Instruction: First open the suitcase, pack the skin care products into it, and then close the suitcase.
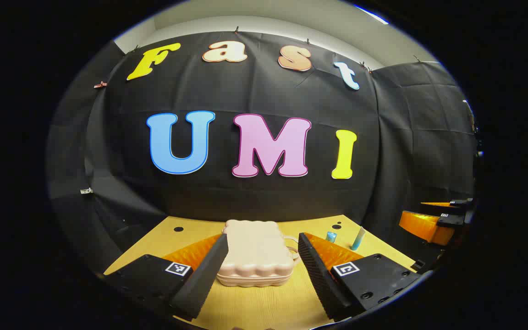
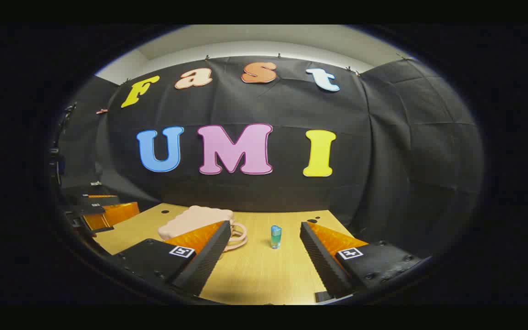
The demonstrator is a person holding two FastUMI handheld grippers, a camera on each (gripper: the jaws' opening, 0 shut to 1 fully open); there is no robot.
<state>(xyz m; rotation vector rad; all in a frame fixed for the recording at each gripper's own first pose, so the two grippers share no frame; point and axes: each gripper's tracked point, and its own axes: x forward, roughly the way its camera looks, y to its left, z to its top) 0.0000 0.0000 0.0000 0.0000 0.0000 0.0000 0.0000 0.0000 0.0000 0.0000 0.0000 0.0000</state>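
Left hand-held gripper (image 1: pixel 260 270) hovers above the wooden tabletop (image 1: pixel 264 307) with its fingers spread wide, holding nothing. Between and just beyond its fingers lies the pale pink suitcase (image 1: pixel 257 254), closed and flat on the tabletop, its handle pointing right. Farther right stand two small blue skin care products: a short bottle (image 1: pixel 331 236) and a taller tube (image 1: pixel 358 239), near each other and well apart from the suitcase. Right hand-held gripper (image 2: pixel 261 256) is likewise spread and empty above the tabletop. In the right gripper view, one blue bottle stands upright between its fingers, farther off, with the suitcase left of it, partly hidden behind the left finger.
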